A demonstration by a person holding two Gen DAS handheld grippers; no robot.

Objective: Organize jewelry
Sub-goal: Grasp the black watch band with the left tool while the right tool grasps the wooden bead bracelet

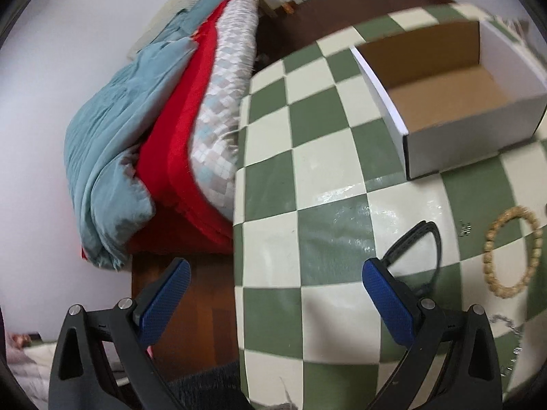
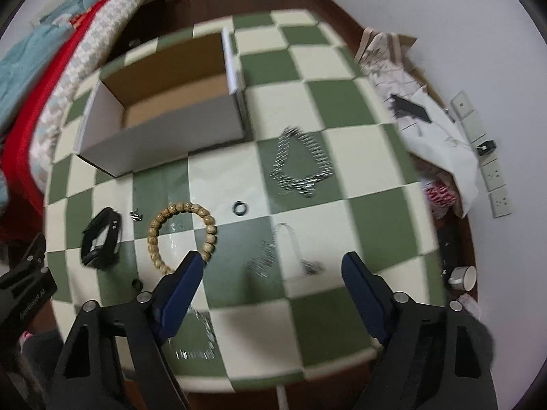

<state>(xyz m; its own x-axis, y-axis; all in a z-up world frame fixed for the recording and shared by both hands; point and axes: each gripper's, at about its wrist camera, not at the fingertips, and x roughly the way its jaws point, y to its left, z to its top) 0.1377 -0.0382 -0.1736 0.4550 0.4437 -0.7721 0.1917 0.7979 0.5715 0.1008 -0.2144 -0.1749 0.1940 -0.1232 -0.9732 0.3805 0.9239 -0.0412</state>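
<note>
An empty open cardboard box stands at the back left of the green and cream checkered table; it also shows in the left wrist view. In front of it lie a black band, a wooden bead bracelet, a small black ring, a silver spiked necklace and a thin silver chain. My right gripper is open and empty above the thin chain. My left gripper is open and empty at the table's left edge, beside the black band and the bead bracelet.
A bed with blue, red and checked bedding presses against the table's left side. White cloth and clutter lie at the right edge, with a cup on the floor. Another silver chain lies near the front edge.
</note>
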